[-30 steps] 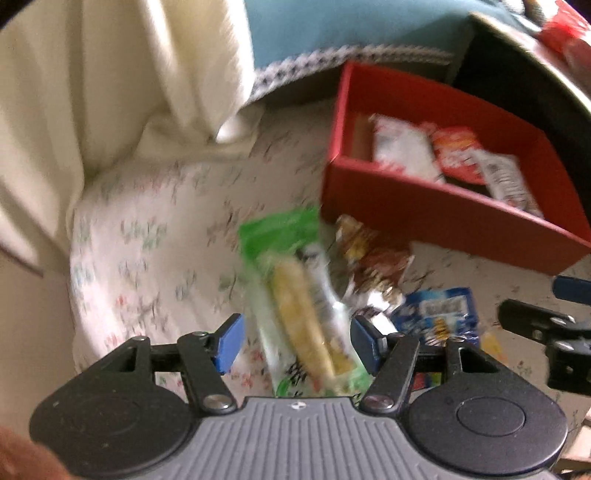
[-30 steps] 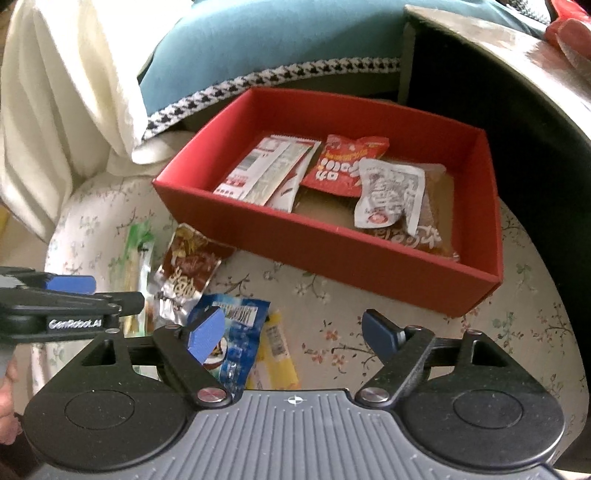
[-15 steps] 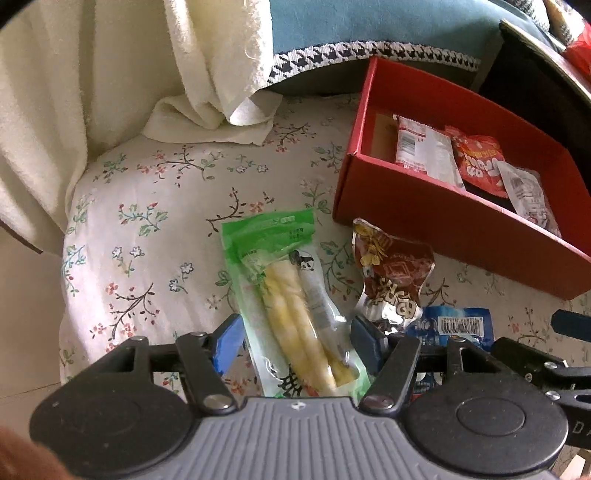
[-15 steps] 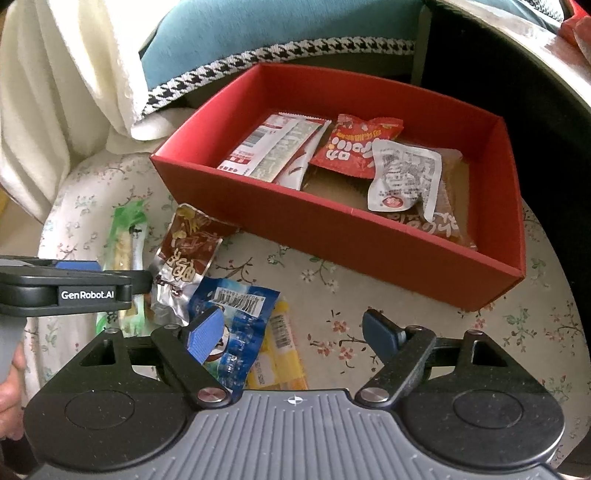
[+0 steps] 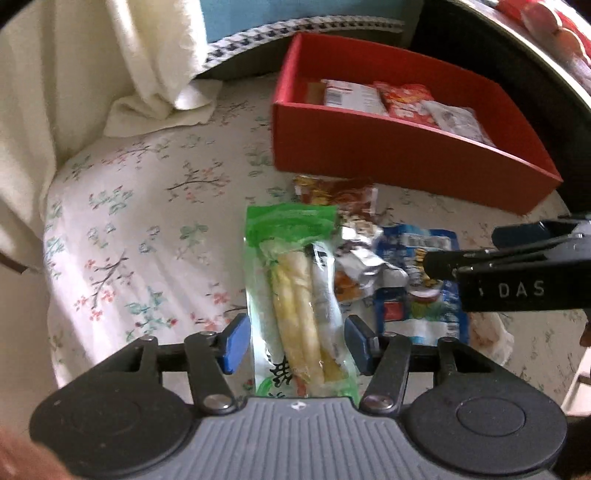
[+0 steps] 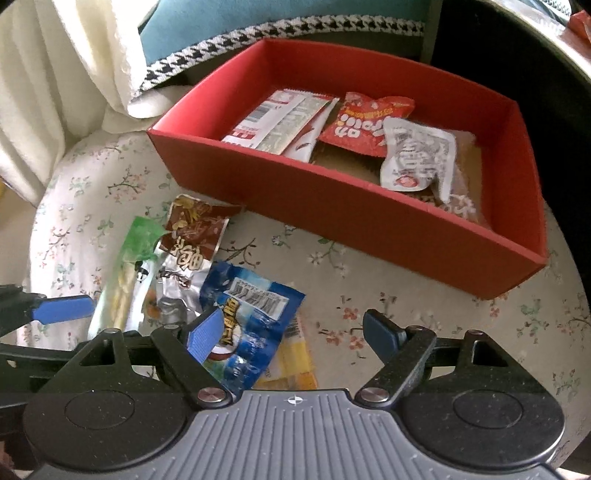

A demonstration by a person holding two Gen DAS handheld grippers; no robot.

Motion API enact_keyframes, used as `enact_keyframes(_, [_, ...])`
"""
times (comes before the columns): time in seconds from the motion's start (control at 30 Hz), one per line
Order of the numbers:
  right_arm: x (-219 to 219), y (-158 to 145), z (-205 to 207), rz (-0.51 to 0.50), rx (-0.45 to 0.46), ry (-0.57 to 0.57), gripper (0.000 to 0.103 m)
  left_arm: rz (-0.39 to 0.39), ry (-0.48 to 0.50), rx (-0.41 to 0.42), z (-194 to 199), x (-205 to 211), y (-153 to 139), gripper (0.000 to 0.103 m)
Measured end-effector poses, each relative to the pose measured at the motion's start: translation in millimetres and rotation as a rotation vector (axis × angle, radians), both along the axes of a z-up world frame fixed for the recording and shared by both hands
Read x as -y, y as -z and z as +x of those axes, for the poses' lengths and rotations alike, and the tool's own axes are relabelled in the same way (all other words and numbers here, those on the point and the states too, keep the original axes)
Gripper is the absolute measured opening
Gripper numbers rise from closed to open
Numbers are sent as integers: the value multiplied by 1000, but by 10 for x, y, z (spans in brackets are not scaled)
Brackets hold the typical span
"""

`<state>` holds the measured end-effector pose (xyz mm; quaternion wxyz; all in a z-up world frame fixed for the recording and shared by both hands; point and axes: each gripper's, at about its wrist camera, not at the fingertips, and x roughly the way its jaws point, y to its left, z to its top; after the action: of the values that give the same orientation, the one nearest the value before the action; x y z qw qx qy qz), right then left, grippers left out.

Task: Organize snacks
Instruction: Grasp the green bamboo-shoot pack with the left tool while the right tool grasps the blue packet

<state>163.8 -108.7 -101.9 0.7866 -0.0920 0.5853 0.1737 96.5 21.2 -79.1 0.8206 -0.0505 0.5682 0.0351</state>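
A long green packet of yellow sticks (image 5: 291, 295) lies on the floral cloth, its near end between the jaws of my left gripper (image 5: 295, 343). Those jaws are closing, with the blue pads just beside the packet's edges. The green packet (image 6: 125, 280) also shows at the left of the right wrist view. My right gripper (image 6: 291, 328) is open above a blue packet (image 6: 251, 314) and a yellow packet (image 6: 295, 362). A brown packet (image 6: 195, 229) lies between the green one and the red box (image 6: 332, 199), which holds several snack packets.
The floral cushion (image 5: 147, 203) drops off at its left edge. A cream blanket (image 5: 110, 74) hangs at the back left and a teal cushion (image 6: 258, 14) lies behind the box. A dark table (image 6: 535, 74) stands to the right of the box.
The left gripper has shifted so the green packet sits straight between its jaws, which have narrowed. The right gripper has sunk a little toward the blue packet.
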Motion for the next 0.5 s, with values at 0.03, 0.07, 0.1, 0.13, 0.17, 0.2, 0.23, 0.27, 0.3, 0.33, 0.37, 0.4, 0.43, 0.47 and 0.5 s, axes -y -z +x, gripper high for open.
enact_keyframes(0.03, [-38,28,0,-3,-9,-5,88,2,-6,-1,-1,-9,-4,50])
enact_keyframes(0.07, [-86,63,-6,-10,-16,-12,88,-8,-12,-4,5,-24,1,52])
enact_keyframes(0.1, [-137,94,-14,-17,-21,-21,88,-19,-15,-13,5,-28,14,55])
enact_keyframes(0.13, [-185,126,-24,-23,-27,-30,88,-26,-11,-26,7,-23,43,56])
enact_keyframes(0.17, [-233,164,-38,-27,-33,-41,89,-24,-1,-35,3,-10,77,57])
enact_keyframes(0.2, [-269,188,-58,-33,-22,-46,91,-6,11,-43,-9,18,103,58])
enact_keyframes(0.23, [-308,202,-69,-47,-9,-63,92,17,30,-38,-26,55,119,59])
enact_keyframes(0.27, [-336,209,-83,-61,4,-84,92,37,48,-36,-37,88,123,59])
enact_keyframes(0.3, [-347,204,-87,-67,6,-98,90,47,61,-32,-49,105,125,59])
enact_keyframes(0.33, [-350,196,-94,-72,1,-113,87,46,68,-32,-59,101,128,59])
enact_keyframes(0.37, [-342,184,-103,-75,-3,-127,85,42,73,-34,-67,88,127,59])
enact_keyframes(0.4, [-321,170,-110,-78,-7,-139,82,36,74,-33,-77,70,121,59])
enact_keyframes(0.43, [-288,153,-113,-81,-6,-141,80,28,73,-33,-81,46,117,59])
enact_keyframes(0.47, [-249,136,-112,-79,-7,-139,79,24,70,-31,-93,34,107,59])
enact_keyframes(0.5, [-206,122,-114,-75,-10,-139,76,21,68,-30,-91,22,107,58])
